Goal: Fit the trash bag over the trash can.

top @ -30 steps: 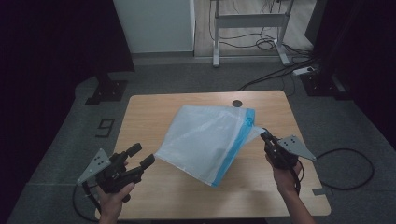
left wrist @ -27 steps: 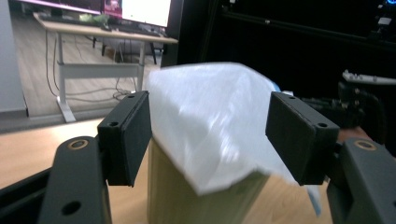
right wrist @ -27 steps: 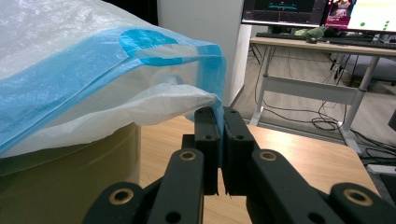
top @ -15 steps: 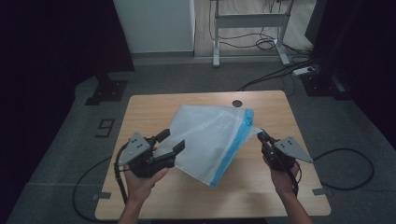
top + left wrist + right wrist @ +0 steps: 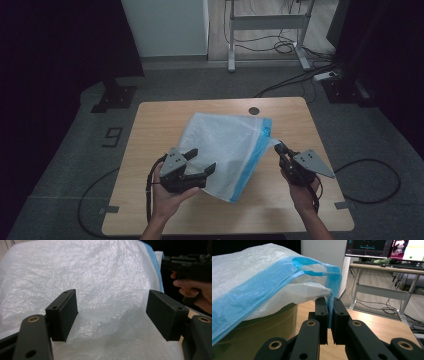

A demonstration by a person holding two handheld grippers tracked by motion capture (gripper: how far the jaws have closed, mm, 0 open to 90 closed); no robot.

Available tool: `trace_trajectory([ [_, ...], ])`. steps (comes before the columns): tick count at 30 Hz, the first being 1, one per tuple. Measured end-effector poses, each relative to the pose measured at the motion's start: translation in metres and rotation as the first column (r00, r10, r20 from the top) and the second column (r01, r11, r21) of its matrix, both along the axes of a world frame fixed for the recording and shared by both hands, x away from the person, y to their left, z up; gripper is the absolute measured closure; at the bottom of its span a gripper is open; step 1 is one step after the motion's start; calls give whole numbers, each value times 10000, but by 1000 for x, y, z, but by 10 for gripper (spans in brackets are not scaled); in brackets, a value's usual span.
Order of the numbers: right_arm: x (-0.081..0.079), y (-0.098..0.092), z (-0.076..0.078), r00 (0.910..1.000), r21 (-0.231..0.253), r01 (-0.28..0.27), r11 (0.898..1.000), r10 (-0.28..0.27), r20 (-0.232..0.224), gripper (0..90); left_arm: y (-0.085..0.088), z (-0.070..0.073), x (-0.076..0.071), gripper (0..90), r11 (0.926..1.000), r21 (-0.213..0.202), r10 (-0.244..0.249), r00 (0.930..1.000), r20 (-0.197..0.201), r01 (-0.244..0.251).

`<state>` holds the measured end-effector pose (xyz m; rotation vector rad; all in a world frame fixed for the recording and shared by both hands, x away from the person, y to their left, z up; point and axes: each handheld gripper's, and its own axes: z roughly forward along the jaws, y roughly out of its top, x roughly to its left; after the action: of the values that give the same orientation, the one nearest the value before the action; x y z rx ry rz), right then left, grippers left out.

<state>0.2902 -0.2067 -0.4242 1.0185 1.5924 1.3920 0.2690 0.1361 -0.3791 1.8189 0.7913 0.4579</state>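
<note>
Thin white plastic, the bag point(image 5: 227, 147) lies spread across the middle of the counter point(image 5: 150, 120), blue band to the right. Right hand-held gripper point(image 5: 283, 152) is clamped on its right corner; left hand-held gripper point(image 5: 200, 162) gapes wide over the near left edge. A hard pull could tear or slip the film. Bare wood lies far left and near.

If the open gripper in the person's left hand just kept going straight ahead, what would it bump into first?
Most likely the plastic bag. The left gripper has its jaws spread wide and points straight at the bag's crinkled white side, which lies right ahead of them. How small the gap is, the pictures can't settle.
</note>
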Motion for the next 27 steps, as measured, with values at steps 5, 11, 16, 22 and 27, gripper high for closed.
trace_trajectory([
  [5, -1, 2, -1, 10000, 15, -37, 10000, 37, 8, 836, -3, -6, 0, 338, 9996, 260, -111, 9999, -7, 111],
  [11, -2, 0, -3, 10000, 52, -17, 10000, 17, -23, 835, -4, -12, 1, 584, 9979, 395, -505, 9986, -164, 511],
  [16, -2, -2, -4, 10000, 90, 20, 10000, -19, -40, 835, -5, -15, 4, 672, 9980, 399, -484, 9986, -201, 492],
  [22, -2, -4, -5, 10000, 107, 71, 9999, -71, -36, 835, -4, -16, 4, 799, 9981, 437, -425, 9990, -156, 431],
  [27, -2, -5, -6, 9999, 128, 126, 9998, -125, -71, 834, 0, -16, 2, 894, 9991, 112, -400, 9992, 72, 399],
])
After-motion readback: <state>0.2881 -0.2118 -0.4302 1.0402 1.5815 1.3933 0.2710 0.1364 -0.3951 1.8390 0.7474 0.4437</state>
